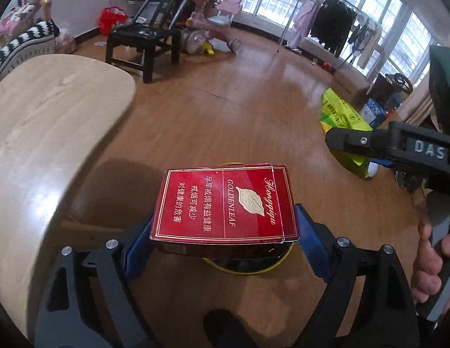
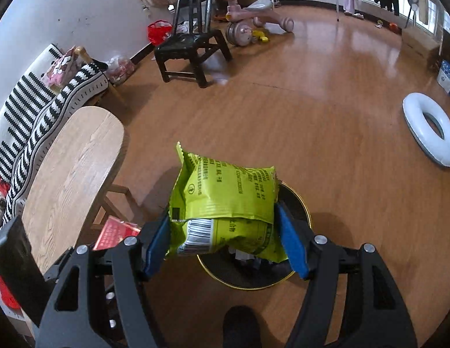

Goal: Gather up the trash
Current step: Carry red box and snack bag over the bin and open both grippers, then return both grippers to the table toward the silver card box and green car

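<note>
My left gripper (image 1: 225,232) is shut on a red cigarette box (image 1: 225,206), gripped by its short ends between the blue pads (image 1: 309,240). Under the box shows the gold rim of a round black bin (image 1: 245,272) standing on the floor. My right gripper (image 2: 225,240) is shut on a crumpled green snack bag (image 2: 225,194), held just above the same bin (image 2: 248,287), which has some scraps inside. In the left wrist view the right gripper (image 1: 355,142) and its green bag (image 1: 338,116) hang at the right, with a person's hand (image 1: 431,261) on the handle. The red box (image 2: 114,232) shows at the lower left of the right wrist view.
A rounded light wooden table (image 1: 51,121) (image 2: 71,174) stands left of the bin. Behind it is a striped sofa (image 2: 27,110). A black chair (image 2: 193,46), a pink tricycle (image 2: 254,20) and a white inflatable ring (image 2: 428,133) stand on the wooden floor. Clothes hang by the windows (image 1: 332,26).
</note>
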The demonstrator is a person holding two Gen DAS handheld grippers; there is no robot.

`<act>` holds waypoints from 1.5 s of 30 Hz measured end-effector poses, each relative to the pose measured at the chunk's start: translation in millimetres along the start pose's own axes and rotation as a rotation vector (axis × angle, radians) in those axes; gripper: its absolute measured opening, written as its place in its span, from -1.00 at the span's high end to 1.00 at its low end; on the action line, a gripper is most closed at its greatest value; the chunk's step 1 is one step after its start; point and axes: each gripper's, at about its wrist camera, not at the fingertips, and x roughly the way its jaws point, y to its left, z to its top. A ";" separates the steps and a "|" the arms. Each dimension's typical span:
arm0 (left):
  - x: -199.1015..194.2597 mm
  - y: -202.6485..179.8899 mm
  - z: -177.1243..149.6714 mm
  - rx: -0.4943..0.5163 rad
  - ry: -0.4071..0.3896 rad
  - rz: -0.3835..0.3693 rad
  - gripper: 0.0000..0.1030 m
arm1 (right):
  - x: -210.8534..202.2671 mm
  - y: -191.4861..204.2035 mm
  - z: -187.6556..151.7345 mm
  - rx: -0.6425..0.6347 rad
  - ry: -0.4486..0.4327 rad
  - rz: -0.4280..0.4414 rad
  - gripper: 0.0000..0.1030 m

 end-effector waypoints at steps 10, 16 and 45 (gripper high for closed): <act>27.4 -5.5 8.3 -0.033 0.025 -0.031 -0.67 | 5.9 -0.5 5.0 0.015 0.000 -0.010 -0.33; 42.4 -7.6 9.9 -0.050 0.023 -0.064 -0.68 | 7.1 -1.1 6.2 0.031 -0.005 -0.016 -0.39; -105.8 82.1 -17.8 -0.067 -0.142 0.177 -0.87 | -3.5 101.5 -6.0 -0.196 -0.050 0.057 -0.78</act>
